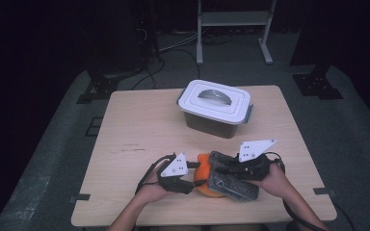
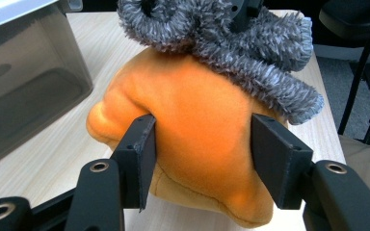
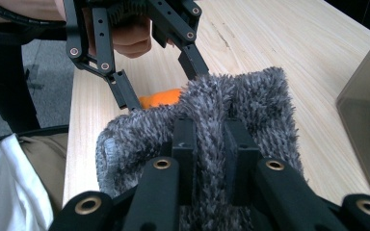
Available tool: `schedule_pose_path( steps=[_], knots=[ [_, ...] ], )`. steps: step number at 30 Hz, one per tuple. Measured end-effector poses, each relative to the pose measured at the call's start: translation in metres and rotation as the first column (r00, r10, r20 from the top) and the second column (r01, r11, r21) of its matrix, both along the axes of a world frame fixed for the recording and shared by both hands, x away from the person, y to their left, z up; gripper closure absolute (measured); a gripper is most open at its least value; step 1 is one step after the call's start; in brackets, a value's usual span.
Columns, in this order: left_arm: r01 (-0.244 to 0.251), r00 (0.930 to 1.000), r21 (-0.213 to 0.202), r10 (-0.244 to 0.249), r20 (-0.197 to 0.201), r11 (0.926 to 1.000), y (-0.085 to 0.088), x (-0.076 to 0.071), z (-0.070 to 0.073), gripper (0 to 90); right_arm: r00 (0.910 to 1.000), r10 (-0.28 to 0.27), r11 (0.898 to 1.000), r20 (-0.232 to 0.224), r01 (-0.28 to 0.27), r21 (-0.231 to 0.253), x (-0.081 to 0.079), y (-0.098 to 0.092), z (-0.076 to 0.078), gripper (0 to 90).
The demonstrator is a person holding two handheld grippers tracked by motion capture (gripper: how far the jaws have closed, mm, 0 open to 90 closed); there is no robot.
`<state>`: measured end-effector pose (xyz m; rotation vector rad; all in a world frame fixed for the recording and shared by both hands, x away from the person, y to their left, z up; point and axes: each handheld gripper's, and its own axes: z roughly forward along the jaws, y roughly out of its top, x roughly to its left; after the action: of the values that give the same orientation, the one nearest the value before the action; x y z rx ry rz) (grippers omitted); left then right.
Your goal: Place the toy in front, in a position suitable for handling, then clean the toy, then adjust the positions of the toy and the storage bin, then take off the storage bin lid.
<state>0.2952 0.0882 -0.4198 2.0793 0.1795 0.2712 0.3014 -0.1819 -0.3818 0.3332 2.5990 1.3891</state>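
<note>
right now my left gripper (image 2: 202, 159) has its jaws half closed, squeezing the orange plush (image 2: 192, 144) from both sides at the near middle of the table (image 1: 139, 130). my right gripper (image 3: 209, 144) is clamped tight on a fold of the grey fuzzy cloth (image 3: 250, 101), draped over the plush.

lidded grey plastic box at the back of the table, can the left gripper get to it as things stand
Probably not right away. The left gripper has its jaws pressed on the orange plush cushion, under the shaggy grey cloth pinched by the right gripper. The bare tabletop before the lidded grey plastic box leaves the way free once it lets go.
</note>
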Motion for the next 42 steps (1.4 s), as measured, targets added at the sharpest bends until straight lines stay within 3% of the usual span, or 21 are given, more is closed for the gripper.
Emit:
schedule_pose_path(
  steps=[6, 11, 15, 20, 24, 27, 30, 32, 35, 38, 42],
  knots=[
    [0.005, 1.0000, 0.001, -0.005, 0.001, 1.0000, 0.000, 0.001, 0.000, 43.8, 1.0000, -0.002, 1.000, -0.003, 0.002, 0.002, -0.001, 0.000, 0.001, 76.9],
    [0.008, 0.9999, 0.010, -0.008, 0.009, 0.9999, -0.001, 0.000, 0.001, 43.7, 0.9995, 0.015, 1.000, 0.026, -0.015, 0.021, -0.001, 0.008, 0.013, 76.8],
    [0.012, 0.9999, 0.009, -0.012, 0.009, 0.9999, 0.000, 0.000, -0.001, 43.6, 0.9994, 0.030, 0.999, 0.019, -0.030, -0.022, 0.001, 0.012, 0.008, 76.9],
    [0.020, 0.9995, 0.013, -0.020, 0.025, 0.9997, -0.002, -0.001, 0.000, 43.7, 0.9998, 0.011, 1.000, 0.016, -0.011, 0.001, 0.007, 0.008, 0.014, 76.8],
    [0.015, 0.9995, 0.016, -0.015, 0.029, 0.9998, 0.000, 0.000, -0.002, 43.9, 1.0000, -0.005, 0.999, -0.004, 0.005, -0.047, 0.015, 0.001, 0.006, 77.0],
    [0.010, 0.9999, 0.012, -0.010, 0.007, 0.9999, 0.004, 0.002, -0.002, 41.1, 0.9986, -0.034, 0.999, -0.042, 0.033, -0.024, 0.016, -0.012, -0.002, 77.0],
    [-0.004, 0.9981, -0.024, 0.003, -0.061, 0.9997, 0.006, 0.007, 0.001, 30.3, 0.9978, -0.039, 0.999, -0.053, 0.039, 0.007, 0.012, -0.015, -0.009, 77.1],
    [-0.028, 0.9932, -0.041, 0.023, -0.114, 0.9988, 0.005, 0.010, 0.001, 25.1, 0.9980, -0.024, 0.999, -0.058, 0.025, 0.020, 0.008, -0.013, -0.010, 77.2],
    [-0.036, 0.9877, -0.039, 0.029, -0.154, 0.9986, 0.003, 0.014, -0.003, 23.4, 0.9990, 0.001, 1.000, -0.044, -0.001, 0.005, 0.002, -0.006, -0.011, 77.3],
    [-0.024, 0.9934, -0.037, 0.020, -0.113, 0.9990, 0.002, 0.010, -0.005, 37.4, 0.9994, 0.005, 1.000, -0.033, -0.005, 0.000, 0.000, -0.003, -0.009, 77.3],
    [-0.013, 0.9980, -0.028, 0.011, -0.062, 0.9995, -0.001, 0.005, -0.003, 41.6, 0.9997, 0.020, 1.000, -0.017, -0.019, 0.017, 0.001, 0.003, 0.000, 77.2]
  ],
)
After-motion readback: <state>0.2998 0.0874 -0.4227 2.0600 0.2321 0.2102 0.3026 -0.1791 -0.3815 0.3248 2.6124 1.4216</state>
